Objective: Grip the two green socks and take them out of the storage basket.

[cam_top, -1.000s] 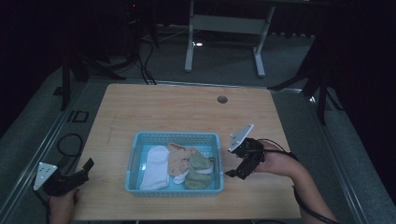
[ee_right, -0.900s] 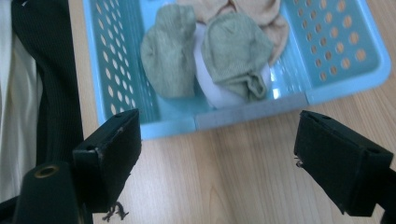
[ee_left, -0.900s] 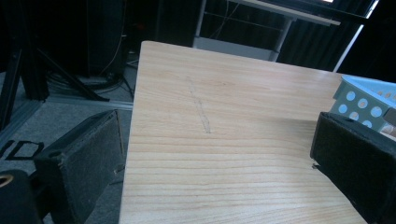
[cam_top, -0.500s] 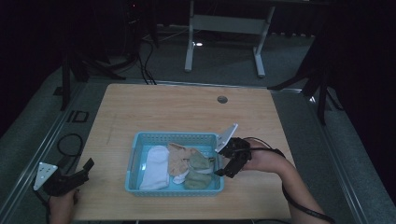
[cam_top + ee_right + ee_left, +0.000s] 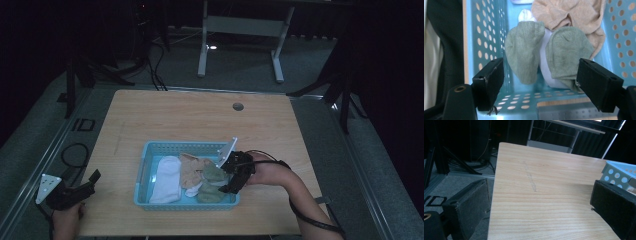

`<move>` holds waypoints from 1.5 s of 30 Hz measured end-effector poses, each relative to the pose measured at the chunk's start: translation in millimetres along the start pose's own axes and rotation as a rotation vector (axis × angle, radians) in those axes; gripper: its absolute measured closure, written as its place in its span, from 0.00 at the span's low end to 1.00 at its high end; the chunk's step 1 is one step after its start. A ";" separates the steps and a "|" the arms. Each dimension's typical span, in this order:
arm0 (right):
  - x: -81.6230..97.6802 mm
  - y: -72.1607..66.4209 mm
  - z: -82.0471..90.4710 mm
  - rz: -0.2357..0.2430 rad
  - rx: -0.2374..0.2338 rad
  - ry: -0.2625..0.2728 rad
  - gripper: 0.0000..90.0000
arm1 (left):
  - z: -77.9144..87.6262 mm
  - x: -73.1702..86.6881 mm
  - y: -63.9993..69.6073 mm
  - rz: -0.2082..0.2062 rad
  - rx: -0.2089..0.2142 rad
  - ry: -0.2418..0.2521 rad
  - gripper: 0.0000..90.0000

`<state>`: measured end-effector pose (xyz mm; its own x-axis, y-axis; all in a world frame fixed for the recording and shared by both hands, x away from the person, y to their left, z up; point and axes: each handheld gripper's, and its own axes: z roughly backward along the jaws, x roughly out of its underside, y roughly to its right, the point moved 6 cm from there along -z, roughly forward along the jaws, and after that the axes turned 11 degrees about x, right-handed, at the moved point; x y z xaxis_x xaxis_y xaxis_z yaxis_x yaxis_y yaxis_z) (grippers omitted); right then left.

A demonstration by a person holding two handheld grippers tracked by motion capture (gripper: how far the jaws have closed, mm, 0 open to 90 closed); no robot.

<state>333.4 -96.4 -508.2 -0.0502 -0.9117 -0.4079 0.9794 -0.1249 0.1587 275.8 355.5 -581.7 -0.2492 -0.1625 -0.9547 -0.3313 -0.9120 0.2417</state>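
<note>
The blue basket holds socks (white, tan, green); green socks lie between the right gripper's parted jaws, untouched.

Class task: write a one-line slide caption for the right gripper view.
Open hand-held gripper poised over two green socks in a blue perforated basket.

Socks lie in the basket on the table.

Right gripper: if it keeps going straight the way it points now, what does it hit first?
Most likely the two green socks in the blue basket. They lie dead ahead of the open right gripper; depth is hard to judge.
</note>
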 end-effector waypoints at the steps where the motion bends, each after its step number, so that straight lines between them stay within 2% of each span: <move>1: -0.4 -0.1 -2.0 0.000 -0.004 -0.002 0.24 | 0.0 0.0 0.0 0.000 0.000 0.000 0.03; 8: -5.8 -3.4 -9.2 0.021 -0.019 -0.004 0.28 | 0.0 0.0 0.0 -0.001 0.000 0.000 0.03; 10: -6.7 -4.2 -11.2 0.036 -0.023 -0.011 0.34 | -0.1 0.0 0.1 0.000 0.000 0.001 0.03; 13: -7.1 -5.5 -13.8 0.045 -0.029 -0.019 0.37 | -0.1 0.0 0.0 0.000 0.000 0.001 0.03; 14: -7.1 -7.4 -16.8 0.056 -0.038 -0.033 0.43 | 0.0 0.0 0.1 0.000 0.000 0.001 0.03; 16: -7.0 -9.0 -20.0 0.063 -0.051 -0.043 0.47 | 0.1 0.0 0.1 0.000 0.001 0.001 0.03; 20: -7.4 -11.5 -25.8 0.069 -0.070 -0.056 0.50 | 0.0 0.0 -0.1 -0.001 0.001 0.000 0.03; 23: -7.6 -11.6 -26.6 0.072 -0.067 -0.056 0.53 | 0.0 0.0 -0.1 0.000 0.001 0.000 0.03; 25: -7.2 -16.1 -31.9 0.080 -0.101 -0.065 0.57 | -0.2 0.0 0.1 0.001 -0.001 0.001 0.03; 29: -5.5 -22.0 -37.0 0.101 -0.118 -0.092 0.60 | -0.2 0.0 0.1 0.001 -0.001 0.000 0.03; 30: -5.5 -24.4 -39.2 0.117 -0.123 -0.103 0.67 | -0.4 0.0 0.1 0.001 -0.002 -0.001 0.03; 31: -5.8 -24.7 -39.5 0.119 -0.123 -0.106 0.71 | -0.3 0.0 0.1 0.001 -0.001 0.000 0.03; 33: -6.1 -25.5 -39.4 0.127 -0.125 -0.111 0.73 | -0.3 0.0 0.1 0.001 -0.001 0.000 0.03; 34: -6.6 -26.5 -40.1 0.147 -0.116 -0.119 0.79 | -0.3 0.0 0.1 0.001 -0.001 0.000 0.03; 40: -6.4 -24.4 -40.6 0.174 -0.075 -0.129 0.93 | -0.4 0.0 -0.1 0.002 -0.001 -0.002 0.03; 44: -8.7 -24.1 -37.5 0.182 -0.061 -0.117 0.95 | -0.5 0.0 0.0 0.001 -0.002 -0.002 0.03; 45: -9.5 -24.3 -36.1 0.181 -0.071 -0.114 0.95 | -0.5 0.0 -0.1 0.002 -0.003 -0.002 0.03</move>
<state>317.1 -70.6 -540.7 0.1101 -0.9556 -0.2733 0.9855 0.0693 0.1549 276.2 355.3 -581.8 -0.2518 -0.1634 -0.9539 -0.3283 -0.9128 0.2430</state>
